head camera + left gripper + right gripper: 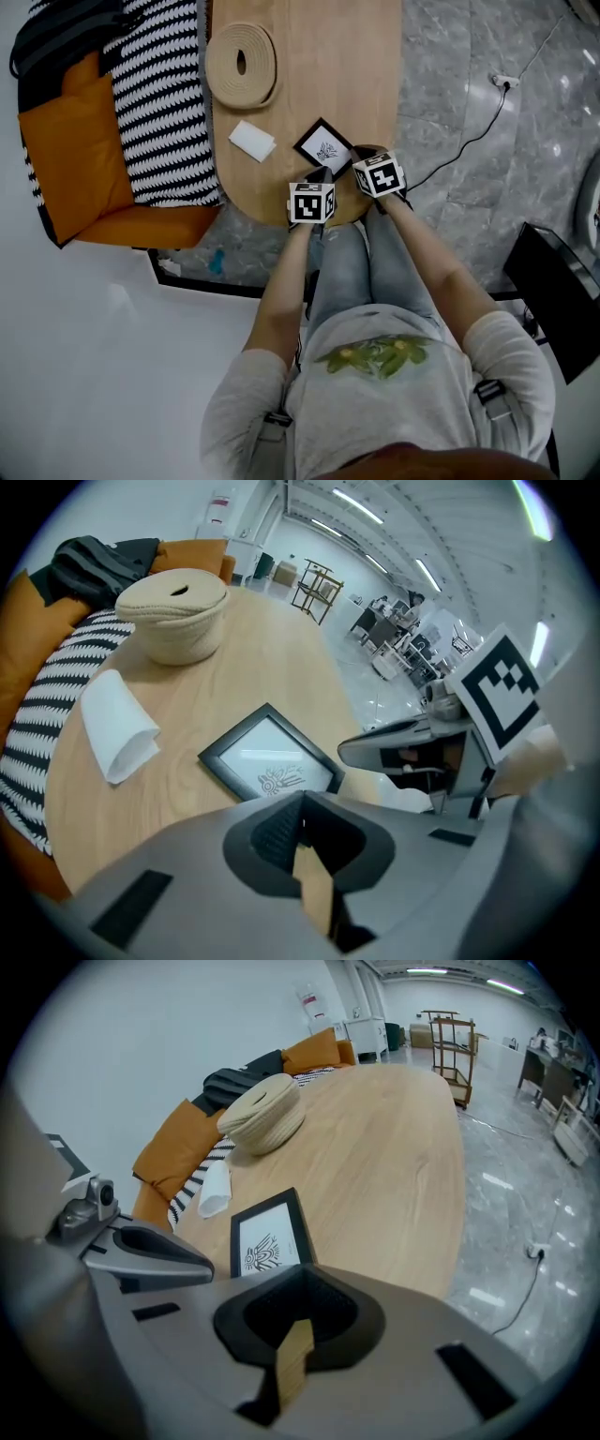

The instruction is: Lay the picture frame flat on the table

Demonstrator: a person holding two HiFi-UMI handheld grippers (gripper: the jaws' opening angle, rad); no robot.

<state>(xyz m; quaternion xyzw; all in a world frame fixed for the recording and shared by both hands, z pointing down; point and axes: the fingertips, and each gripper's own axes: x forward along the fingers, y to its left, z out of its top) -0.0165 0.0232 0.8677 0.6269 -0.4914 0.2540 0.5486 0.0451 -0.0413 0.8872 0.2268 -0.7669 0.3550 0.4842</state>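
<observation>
A small black picture frame (324, 147) with a white print lies flat on the oval wooden table (356, 66), close to its near end. It also shows just past the jaws in the left gripper view (269, 761) and the right gripper view (267, 1237). My left gripper (322, 175) hovers at the frame's near left corner, its jaws shut on nothing (300, 803). My right gripper (361, 156) sits at the frame's near right side, also shut and holding nothing (298, 1274). Neither gripper touches the frame.
A round woven basket (241, 64) stands farther up the table, and a folded white cloth (252, 141) lies left of the frame. A striped and orange sofa (159, 103) borders the table's left edge. A cable (469, 141) crosses the floor on the right.
</observation>
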